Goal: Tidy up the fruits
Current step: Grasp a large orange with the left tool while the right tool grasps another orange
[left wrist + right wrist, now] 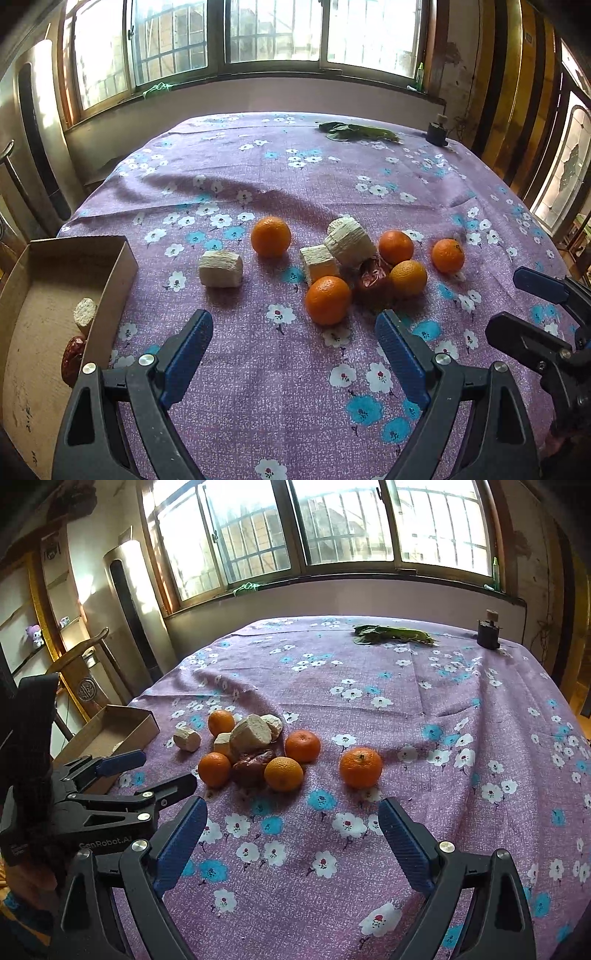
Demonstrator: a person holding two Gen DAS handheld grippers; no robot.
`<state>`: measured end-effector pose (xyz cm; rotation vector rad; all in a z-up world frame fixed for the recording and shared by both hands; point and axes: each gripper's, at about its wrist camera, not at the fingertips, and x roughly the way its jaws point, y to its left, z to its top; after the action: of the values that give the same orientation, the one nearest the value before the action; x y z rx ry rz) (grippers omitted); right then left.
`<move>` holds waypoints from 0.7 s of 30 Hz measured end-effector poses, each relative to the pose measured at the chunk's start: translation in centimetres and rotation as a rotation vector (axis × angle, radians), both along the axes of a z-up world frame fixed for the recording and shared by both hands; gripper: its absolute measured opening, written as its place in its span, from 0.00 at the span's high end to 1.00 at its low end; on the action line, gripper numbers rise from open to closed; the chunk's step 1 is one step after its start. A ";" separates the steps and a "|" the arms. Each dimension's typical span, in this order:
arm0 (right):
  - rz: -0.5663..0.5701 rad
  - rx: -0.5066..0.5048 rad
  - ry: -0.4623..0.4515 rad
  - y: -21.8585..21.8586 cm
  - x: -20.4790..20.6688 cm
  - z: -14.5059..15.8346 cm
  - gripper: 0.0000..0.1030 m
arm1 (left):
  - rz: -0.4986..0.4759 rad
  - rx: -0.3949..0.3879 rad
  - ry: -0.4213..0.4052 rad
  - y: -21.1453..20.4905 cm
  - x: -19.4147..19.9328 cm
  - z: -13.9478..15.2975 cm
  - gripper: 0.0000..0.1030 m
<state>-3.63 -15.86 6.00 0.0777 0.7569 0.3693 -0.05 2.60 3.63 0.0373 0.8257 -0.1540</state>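
Several oranges lie mid-table on the purple flowered cloth (258, 387); the nearest orange (327, 300) sits just ahead of my left gripper (294, 318), which is open and empty. Among them lie white foam-wrapped pieces (221, 268) and a dark red wrinkled fruit (373, 282). A cardboard box (118, 258) at the left holds one foam-wrapped piece (85, 312) and a red fruit (72, 356). My right gripper (292, 805) is open over bare cloth, short of a lone orange (361, 767). It also shows in the left wrist view as the right gripper (504, 302). The left gripper (168, 768) hovers by the box (110, 731).
Green leaves (358, 132) and a small dark jar (437, 133) sit at the table's far edge under the window. A wooden chair (79, 653) stands beyond the left side of the table. The cloth is wrinkled toward the right.
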 end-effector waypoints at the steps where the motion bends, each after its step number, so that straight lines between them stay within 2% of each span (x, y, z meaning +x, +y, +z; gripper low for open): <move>1: 0.002 -0.002 0.000 0.0 0.0 -0.1 0.07 | -0.001 0.008 0.006 -0.2 0.2 -0.2 0.13; 21: -0.027 0.016 0.036 -1.1 0.8 -1.2 0.07 | -0.002 0.073 0.039 -1.3 2.4 -1.5 0.13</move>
<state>-2.88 -16.97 4.77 0.1095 0.7877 0.3493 2.32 1.25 2.10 0.1038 0.8703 -0.1265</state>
